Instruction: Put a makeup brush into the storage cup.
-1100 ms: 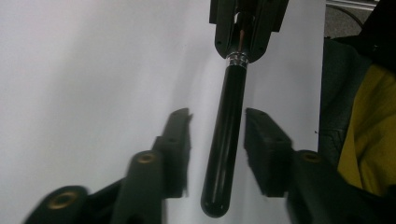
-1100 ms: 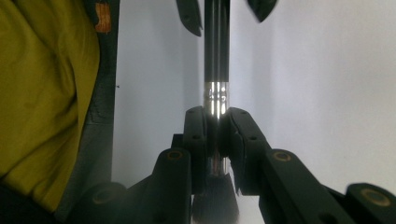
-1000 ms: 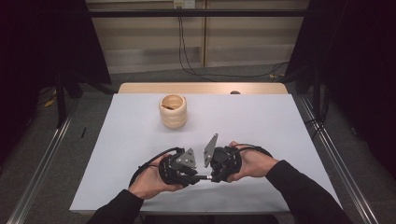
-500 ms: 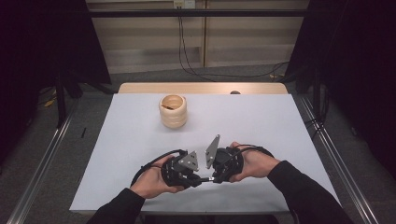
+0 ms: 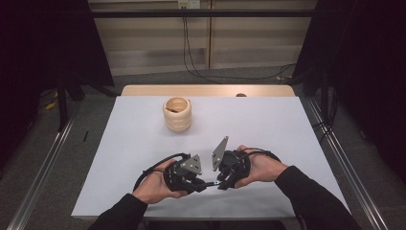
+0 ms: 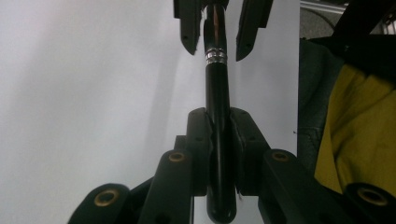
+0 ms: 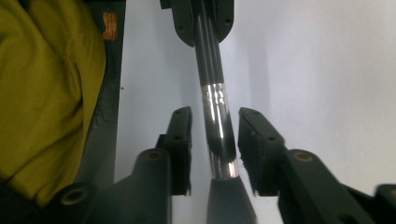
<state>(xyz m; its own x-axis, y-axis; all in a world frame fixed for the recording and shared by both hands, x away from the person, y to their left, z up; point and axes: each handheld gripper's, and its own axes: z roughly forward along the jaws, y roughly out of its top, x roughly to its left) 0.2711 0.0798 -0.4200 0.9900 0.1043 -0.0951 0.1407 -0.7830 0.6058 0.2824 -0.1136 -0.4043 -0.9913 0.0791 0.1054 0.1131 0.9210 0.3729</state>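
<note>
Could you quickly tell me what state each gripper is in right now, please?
Left gripper: shut on the black brush handle.
Right gripper: open, jaws just been opening, the brush between them but not pressed.

Your surface point(image 5: 268, 124) is evenly lit from above; its surroundings fall dark, and both close views blur nearest the lens.

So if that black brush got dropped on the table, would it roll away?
Probably a little. The brush has a round, glossy handle and a shiny metal band, so it looks smooth and apt to roll on the flat white table. It runs straight between the left hand-held gripper and right hand-held gripper, so it seems stiff, not floppy.
</note>
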